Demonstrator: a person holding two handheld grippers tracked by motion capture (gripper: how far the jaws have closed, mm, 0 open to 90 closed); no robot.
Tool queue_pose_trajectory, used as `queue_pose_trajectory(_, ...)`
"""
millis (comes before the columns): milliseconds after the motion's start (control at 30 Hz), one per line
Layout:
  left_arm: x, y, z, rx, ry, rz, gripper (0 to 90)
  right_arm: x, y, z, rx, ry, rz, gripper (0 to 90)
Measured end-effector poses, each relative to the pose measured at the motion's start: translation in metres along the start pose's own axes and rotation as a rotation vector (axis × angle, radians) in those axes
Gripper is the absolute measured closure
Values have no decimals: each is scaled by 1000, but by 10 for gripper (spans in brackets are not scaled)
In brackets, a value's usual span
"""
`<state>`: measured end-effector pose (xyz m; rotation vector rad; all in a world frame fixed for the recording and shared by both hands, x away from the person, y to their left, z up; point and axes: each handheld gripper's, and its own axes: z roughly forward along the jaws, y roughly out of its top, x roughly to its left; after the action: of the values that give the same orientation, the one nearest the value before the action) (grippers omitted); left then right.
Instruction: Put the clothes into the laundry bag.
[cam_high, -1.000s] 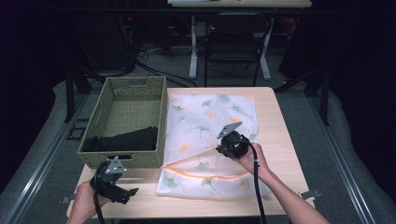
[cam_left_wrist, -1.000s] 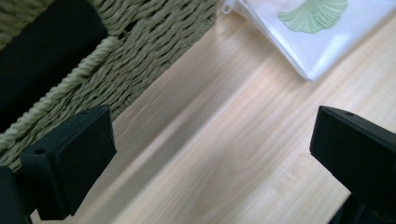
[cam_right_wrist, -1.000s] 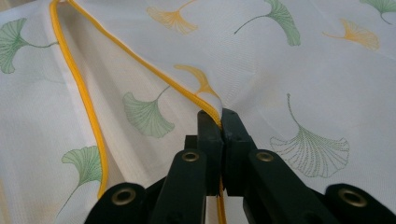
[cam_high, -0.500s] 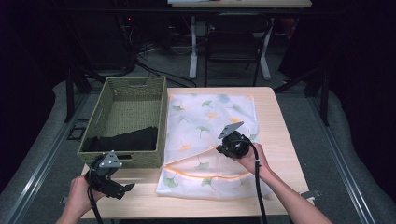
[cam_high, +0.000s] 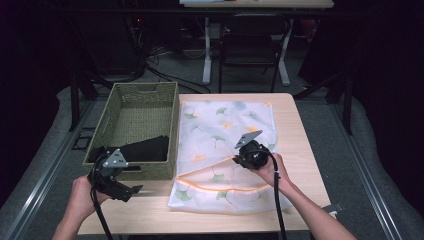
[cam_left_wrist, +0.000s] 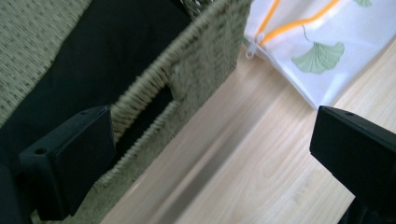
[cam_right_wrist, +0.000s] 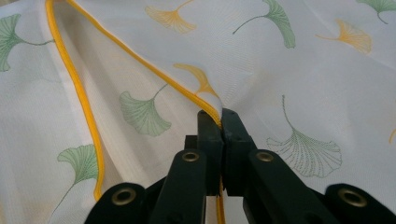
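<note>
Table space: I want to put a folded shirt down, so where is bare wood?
Bare wood lies along the near edge of the table, between the basket and the laundry bag, by the left tool. A narrow strip runs right of the bag. The middle is covered.

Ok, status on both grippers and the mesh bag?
Right gripper shut on mesh bag at its orange zipper edge. Left gripper open beside basket, black cloth inside. Nothing in the way.

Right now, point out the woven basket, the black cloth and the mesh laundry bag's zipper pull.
woven basket (cam_high: 142, 89): high view, far rim.
black cloth (cam_high: 145, 149): high view, middle of the fabric in the basket.
zipper pull (cam_left_wrist: 251, 50): left gripper view, white tab at the orange zip's end.
</note>
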<state>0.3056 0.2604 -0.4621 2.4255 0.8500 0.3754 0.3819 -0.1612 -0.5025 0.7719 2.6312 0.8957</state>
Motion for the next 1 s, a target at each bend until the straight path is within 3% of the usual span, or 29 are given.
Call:
queue_pose_trajectory(567, 16, 22, -7, -23, 18, 19, 1, 2, -2, 0, 4, -13, -9, 884)
queue_pose_trajectory(800, 29, 37, -7, -7, 25, 26, 0, 1, -3, 0, 12, -9, -10, 884)
queue_pose_trajectory(1000, 47, 44, -4, 20, 23, 7, 1, 1, -3, 1, 16, -9, -16, 884)
